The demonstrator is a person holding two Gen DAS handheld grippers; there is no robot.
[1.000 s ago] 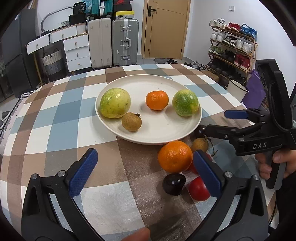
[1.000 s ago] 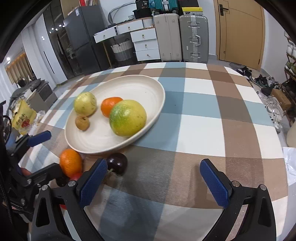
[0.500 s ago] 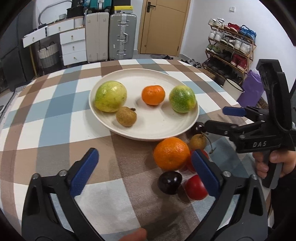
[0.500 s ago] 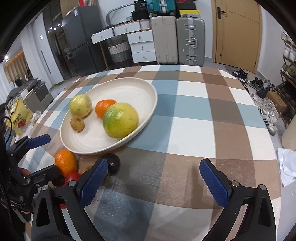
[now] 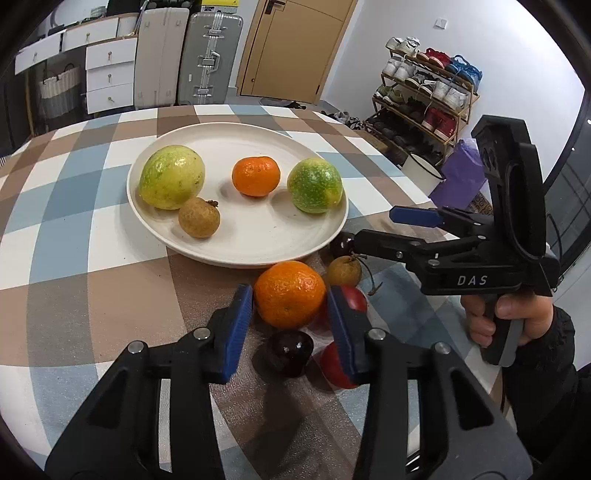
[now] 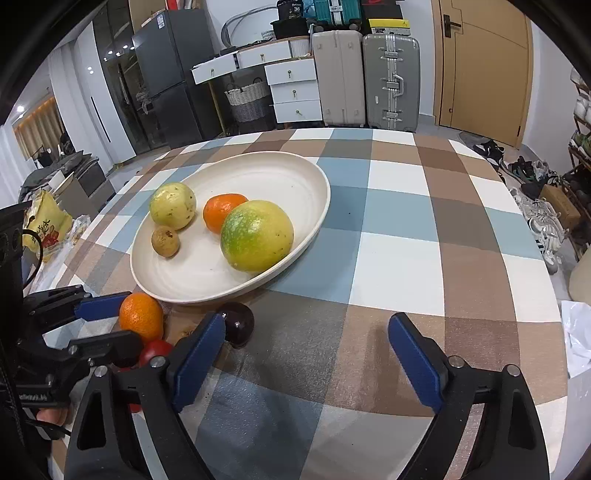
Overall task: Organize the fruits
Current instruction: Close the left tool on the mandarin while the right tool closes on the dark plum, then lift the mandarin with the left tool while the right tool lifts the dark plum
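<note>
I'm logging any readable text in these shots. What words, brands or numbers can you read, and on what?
"DAS": on the right hand-held gripper body.
"36": on a dark box atop the drawers.
Yellow bag: red print, too blurred to read.
Yellow-black box label: too small to read.

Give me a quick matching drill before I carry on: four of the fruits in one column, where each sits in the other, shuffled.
Things:
1. big orange
2. small orange
3. brown longan with stem
4. dark plum

Places:
A. on the white plate, between the two green-yellow fruits
B. on the tablecloth, nearest the left wrist camera, below the big orange
C. between the left gripper fingers
D. on the tablecloth just off the plate rim, by the right gripper tips

Pairs: 1-C, 2-A, 3-D, 4-B
</note>
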